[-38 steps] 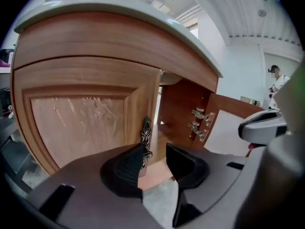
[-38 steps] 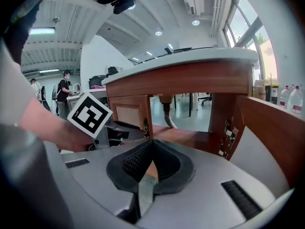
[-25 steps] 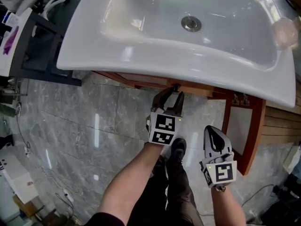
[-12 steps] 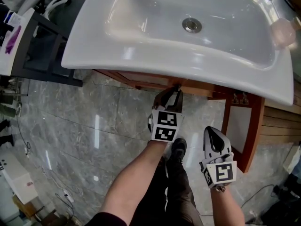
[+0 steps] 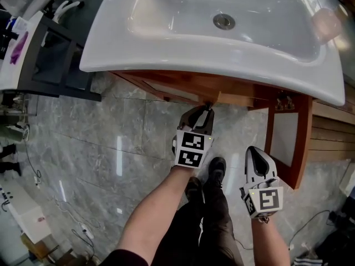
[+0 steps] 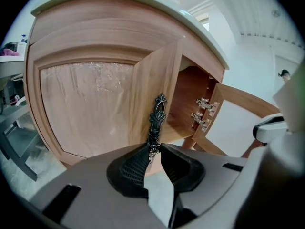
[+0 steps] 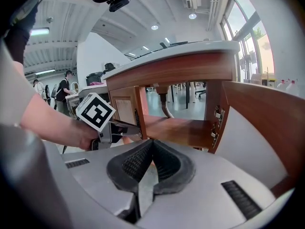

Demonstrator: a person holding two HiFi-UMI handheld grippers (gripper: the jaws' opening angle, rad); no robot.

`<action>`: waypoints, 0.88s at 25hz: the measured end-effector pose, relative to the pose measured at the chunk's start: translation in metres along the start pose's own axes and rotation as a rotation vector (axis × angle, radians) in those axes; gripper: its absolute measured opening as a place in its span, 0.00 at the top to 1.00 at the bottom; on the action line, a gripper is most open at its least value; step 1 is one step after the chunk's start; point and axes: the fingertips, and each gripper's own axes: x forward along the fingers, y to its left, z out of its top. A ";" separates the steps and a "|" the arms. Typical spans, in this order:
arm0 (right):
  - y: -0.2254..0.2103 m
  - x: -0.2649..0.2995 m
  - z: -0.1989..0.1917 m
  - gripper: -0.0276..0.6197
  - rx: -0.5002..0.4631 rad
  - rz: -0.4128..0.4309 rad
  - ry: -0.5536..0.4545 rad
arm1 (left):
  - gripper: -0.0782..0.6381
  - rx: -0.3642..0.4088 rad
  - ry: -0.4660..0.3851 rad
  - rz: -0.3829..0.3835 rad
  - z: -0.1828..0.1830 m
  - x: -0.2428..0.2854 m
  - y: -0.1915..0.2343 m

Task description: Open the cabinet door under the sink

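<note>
Under the white sink (image 5: pixel 138 43) stands a wooden cabinet with two doors. My left gripper (image 5: pixel 206 110) is shut on the dark ornate handle (image 6: pixel 157 116) of the left door (image 6: pixel 152 94), pads pressed on the handle's lower end. That door stands a little ajar, and its free edge is off the frame. The right door (image 5: pixel 285 140) hangs wide open, showing its hinges (image 6: pixel 202 111). Lower right, my right gripper (image 5: pixel 256 151) is shut and empty, apart from the cabinet. In the right gripper view its jaws (image 7: pixel 152 144) meet in front of the open cabinet floor (image 7: pixel 181 128).
The person's legs and dark shoes (image 5: pixel 213 173) stand on grey marble floor right below the grippers. A black frame stand (image 5: pixel 55 65) sits left of the sink. The open right door (image 7: pixel 267 123) juts out close beside my right gripper.
The left jaws have closed onto the handle. Since then the left gripper has drawn back toward the person and the left door has come out a little. The right gripper shifted slightly.
</note>
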 end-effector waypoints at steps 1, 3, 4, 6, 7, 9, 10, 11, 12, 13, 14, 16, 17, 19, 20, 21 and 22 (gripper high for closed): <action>0.003 -0.001 0.001 0.93 0.001 0.000 -0.001 | 0.77 0.004 0.002 -0.010 -0.003 -0.004 -0.001; 0.008 0.000 0.005 0.93 -0.002 0.004 -0.011 | 0.77 0.011 0.003 -0.029 -0.008 -0.011 -0.001; 0.010 0.001 0.007 0.93 -0.009 0.016 -0.016 | 0.77 0.015 0.003 -0.038 -0.010 -0.014 -0.002; 0.018 0.007 0.016 0.88 -0.027 0.062 -0.030 | 0.77 0.029 0.004 -0.055 -0.012 -0.017 -0.003; 0.023 0.012 0.022 0.85 -0.040 0.089 -0.038 | 0.77 0.037 0.005 -0.063 -0.012 -0.017 -0.003; 0.032 0.023 0.038 0.82 -0.069 0.132 -0.054 | 0.77 0.055 0.009 -0.077 -0.013 -0.017 -0.003; 0.037 0.029 0.047 0.80 -0.080 0.150 -0.060 | 0.77 0.062 0.011 -0.083 -0.013 -0.018 -0.003; 0.041 0.035 0.056 0.78 -0.088 0.168 -0.066 | 0.77 0.066 0.011 -0.088 -0.013 -0.018 -0.003; 0.046 0.041 0.065 0.77 -0.097 0.187 -0.071 | 0.77 0.068 0.009 -0.092 -0.013 -0.018 -0.003; 0.050 0.048 0.073 0.76 -0.108 0.206 -0.075 | 0.77 0.066 0.006 -0.095 -0.012 -0.018 -0.002; 0.053 0.054 0.079 0.74 -0.119 0.224 -0.078 | 0.77 0.063 0.003 -0.097 -0.012 -0.018 -0.002; 0.059 0.065 0.089 0.73 -0.142 0.253 -0.079 | 0.77 0.059 -0.002 -0.099 -0.012 -0.017 -0.002; 0.060 0.070 0.093 0.73 -0.150 0.263 -0.078 | 0.77 0.060 -0.003 -0.101 -0.012 -0.016 -0.002; 0.061 0.079 0.098 0.73 -0.158 0.276 -0.075 | 0.77 0.065 -0.005 -0.107 -0.010 -0.014 -0.002; 0.060 0.083 0.100 0.72 -0.158 0.284 -0.074 | 0.77 0.066 -0.006 -0.111 -0.010 -0.012 -0.002; 0.060 0.087 0.101 0.72 -0.157 0.295 -0.073 | 0.77 0.066 -0.007 -0.114 -0.009 -0.012 -0.002; 0.061 0.090 0.101 0.72 -0.156 0.307 -0.073 | 0.77 0.065 -0.008 -0.118 -0.009 -0.011 -0.002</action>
